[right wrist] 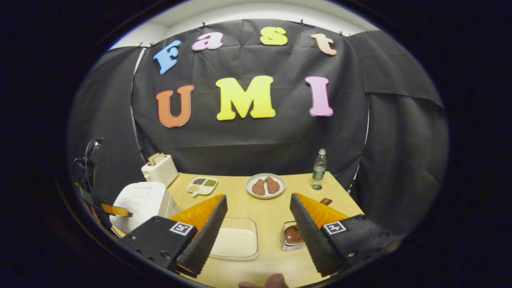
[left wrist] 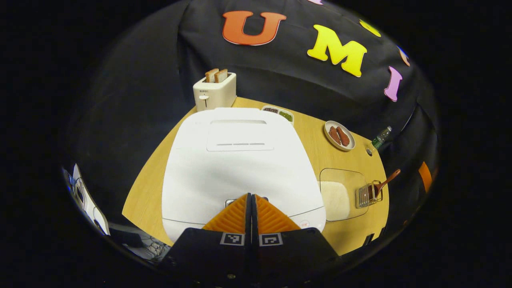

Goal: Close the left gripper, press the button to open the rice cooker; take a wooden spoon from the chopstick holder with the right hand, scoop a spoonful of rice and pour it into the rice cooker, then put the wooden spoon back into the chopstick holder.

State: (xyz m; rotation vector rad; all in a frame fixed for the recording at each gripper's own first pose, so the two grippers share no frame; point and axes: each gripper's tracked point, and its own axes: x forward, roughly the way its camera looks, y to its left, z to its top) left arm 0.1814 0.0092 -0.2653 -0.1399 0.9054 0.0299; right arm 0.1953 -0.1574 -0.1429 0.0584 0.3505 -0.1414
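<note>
Left gripper [left wrist: 251, 197] closed at the rice cooker [left wrist: 240, 168] button (lid down).
Right gripper [right wrist: 258, 212] spread apart above the surface [right wrist: 276, 244]; wooden spoon [right wrist: 294, 234] in chopstick holder [right wrist: 289, 245] beside its right finger.

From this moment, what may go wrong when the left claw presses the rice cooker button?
1. The shut left claw hangs right over the metal button at the front of the rice cooker; if the lid springs up, it may strike the claw.
2. The tips cover most of the button, so an off-centre press may slip onto the lid.
3. The rice tray sits close beside the cooker; a shove may bump it.
</note>
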